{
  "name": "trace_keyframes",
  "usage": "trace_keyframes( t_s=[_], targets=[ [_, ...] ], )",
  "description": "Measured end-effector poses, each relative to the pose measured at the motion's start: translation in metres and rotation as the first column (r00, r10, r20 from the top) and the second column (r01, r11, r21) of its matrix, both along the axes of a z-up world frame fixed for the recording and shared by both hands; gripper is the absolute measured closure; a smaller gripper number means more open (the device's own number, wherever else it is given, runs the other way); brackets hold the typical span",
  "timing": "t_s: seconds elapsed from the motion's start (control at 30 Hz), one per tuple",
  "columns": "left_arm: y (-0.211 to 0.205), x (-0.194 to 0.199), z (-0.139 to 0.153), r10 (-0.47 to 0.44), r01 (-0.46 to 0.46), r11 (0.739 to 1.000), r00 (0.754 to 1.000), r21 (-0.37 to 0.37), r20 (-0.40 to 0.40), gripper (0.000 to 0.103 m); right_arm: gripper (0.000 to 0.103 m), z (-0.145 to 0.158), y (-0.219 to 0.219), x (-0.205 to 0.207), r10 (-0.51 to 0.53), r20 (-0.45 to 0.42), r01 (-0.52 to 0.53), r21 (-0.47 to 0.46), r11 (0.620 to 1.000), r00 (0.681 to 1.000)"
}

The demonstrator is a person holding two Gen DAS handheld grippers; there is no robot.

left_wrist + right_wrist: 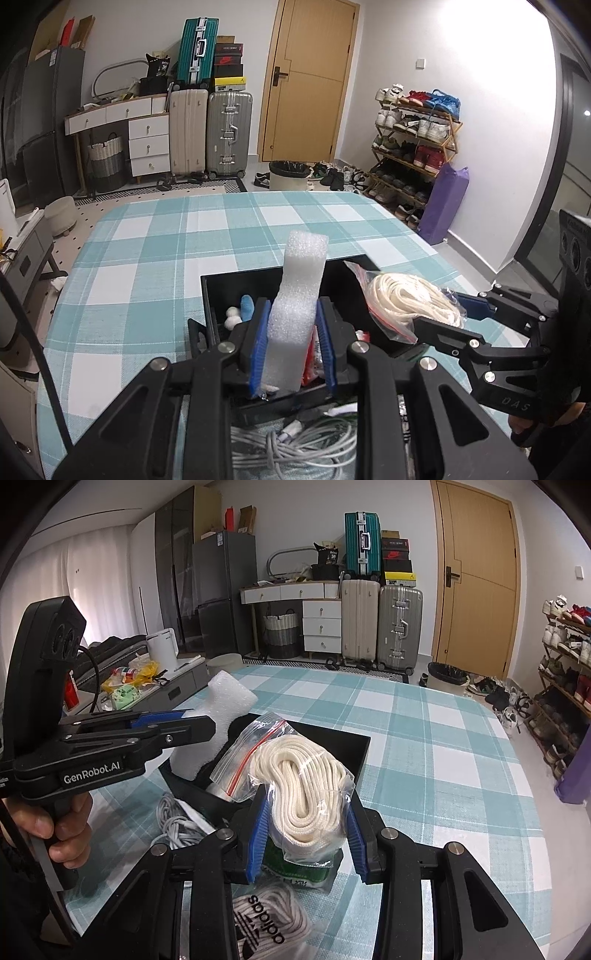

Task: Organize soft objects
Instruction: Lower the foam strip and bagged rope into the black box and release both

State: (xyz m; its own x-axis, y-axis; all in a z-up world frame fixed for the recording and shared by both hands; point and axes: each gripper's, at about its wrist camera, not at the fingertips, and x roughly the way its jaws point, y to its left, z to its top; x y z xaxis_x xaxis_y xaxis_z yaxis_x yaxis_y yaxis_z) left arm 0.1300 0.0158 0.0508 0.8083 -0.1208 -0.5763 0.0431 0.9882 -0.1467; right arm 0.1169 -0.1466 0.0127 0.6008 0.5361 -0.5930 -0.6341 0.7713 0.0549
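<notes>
Our left gripper (291, 347) is clamped on a white foam block (295, 314) standing upright between its blue pads, held over the near edge of the black box (236, 284) — small soft bits lie inside just left of the foam. Our right gripper (304, 834) is closed on a clear bag of cream rope (303, 790), held over the box's near right part, the bag's zip end reaching forward-left toward the foam. Beyond the box's far rim the checked tablecloth (155, 266) lies bare ahead and to both sides — gray cable (295, 443) sits under our left gripper.
</notes>
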Motion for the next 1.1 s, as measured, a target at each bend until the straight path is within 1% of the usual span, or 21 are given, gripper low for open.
trace_keyframes(
  t_s=[0.13,0.37,0.47,0.63,0.8,0.83,0.9,0.93,0.97,1.0,1.07,1.1],
  targets=[
    [0.002,0.008,-0.005,0.003,-0.003,1.000,1.000,-0.003,-0.013,0.080,0.065,-0.004,0.006,0.009,-0.002,-0.001,0.002,-0.019,1.000,1.000],
    [0.004,0.015,-0.014,0.017,-0.016,1.000,0.999,0.024,-0.027,0.080,0.065,-0.011,0.019,0.023,0.021,-0.014,-0.022,-0.036,0.999,1.000],
    [0.006,0.018,-0.018,0.020,-0.019,1.000,0.999,0.017,-0.037,0.080,0.065,-0.015,0.024,0.027,0.030,-0.021,-0.031,-0.042,0.999,0.999],
    [0.005,0.020,-0.022,0.038,-0.036,0.997,0.999,0.062,-0.035,0.080,0.065,-0.021,0.029,0.033,0.030,-0.028,-0.031,-0.057,0.998,0.999],
    [0.002,0.023,-0.026,0.016,-0.012,0.998,0.999,0.063,-0.052,0.079,0.065,-0.024,0.030,0.039,0.027,-0.029,-0.029,-0.048,0.998,0.999],
    [0.002,0.023,-0.027,0.012,-0.008,0.998,0.998,0.060,-0.060,0.078,0.061,-0.024,0.030,0.039,0.028,-0.027,-0.030,-0.041,0.999,0.999],
    [0.003,0.024,-0.028,0.009,-0.005,0.998,0.997,0.056,-0.075,0.071,0.053,-0.024,0.029,0.039,0.032,-0.025,-0.033,-0.032,0.999,0.999],
    [0.002,0.023,-0.028,0.010,-0.005,0.998,0.997,0.058,-0.077,0.061,0.051,-0.023,0.028,0.038,0.035,-0.022,-0.036,-0.030,0.999,0.999],
    [0.002,0.021,-0.027,0.013,-0.008,0.998,0.997,0.064,-0.074,0.048,0.050,-0.023,0.028,0.038,0.034,-0.019,-0.035,-0.030,0.999,0.999],
    [0.002,0.020,-0.026,0.015,-0.010,0.998,0.998,0.070,-0.069,0.047,0.047,-0.021,0.027,0.037,0.032,-0.015,-0.033,-0.027,0.999,0.999],
    [0.001,0.016,-0.022,0.012,-0.007,0.997,0.998,0.071,-0.064,0.046,0.035,-0.018,0.023,0.034,0.027,-0.003,-0.027,-0.021,0.999,1.000],
    [0.001,0.015,-0.021,0.011,-0.007,0.998,0.998,0.068,-0.070,0.044,0.023,-0.016,0.021,0.031,0.014,0.010,-0.014,-0.022,1.000,1.000]
  ],
)
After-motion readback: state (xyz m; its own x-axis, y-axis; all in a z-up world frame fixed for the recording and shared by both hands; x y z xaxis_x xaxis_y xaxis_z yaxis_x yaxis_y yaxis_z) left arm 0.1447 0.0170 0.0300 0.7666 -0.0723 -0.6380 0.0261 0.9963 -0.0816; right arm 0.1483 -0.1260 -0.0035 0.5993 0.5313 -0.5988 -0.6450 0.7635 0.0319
